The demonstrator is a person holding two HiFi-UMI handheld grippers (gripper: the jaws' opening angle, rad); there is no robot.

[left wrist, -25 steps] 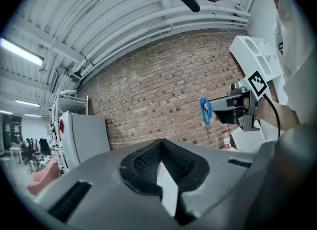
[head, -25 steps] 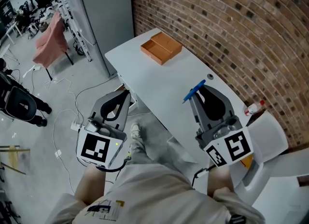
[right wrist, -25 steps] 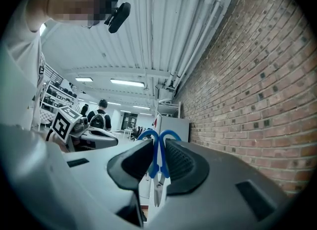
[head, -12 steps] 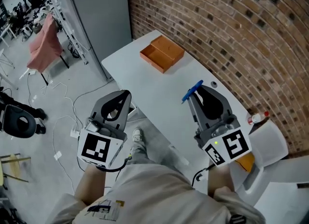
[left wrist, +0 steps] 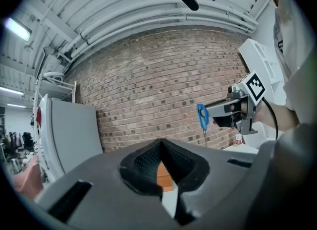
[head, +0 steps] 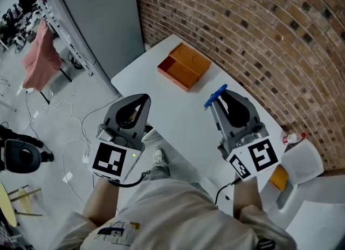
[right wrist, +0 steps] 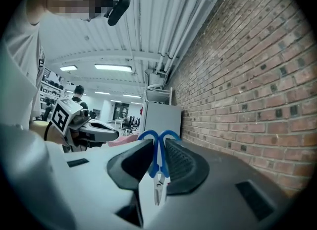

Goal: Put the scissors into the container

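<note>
Blue-handled scissors are clamped in my right gripper, which is shut on them above the white table, handles pointing forward. In the right gripper view the blue loops stick out past the pads and the steel blades point back between the jaws. The orange open container lies on the table's far end, well ahead of both grippers. My left gripper hangs over the table's near left edge, shut with nothing in it. Through its jaws a slice of the container shows.
A brick wall runs along the table's right side. A grey cabinet stands behind the far left corner. A small white bottle with a red cap and a white chair sit at the right. Cables lie on the floor.
Both grippers have edged forward along the table towards the container, the left one moving in over the table edge. The scissors stay clamped in the right gripper.
</note>
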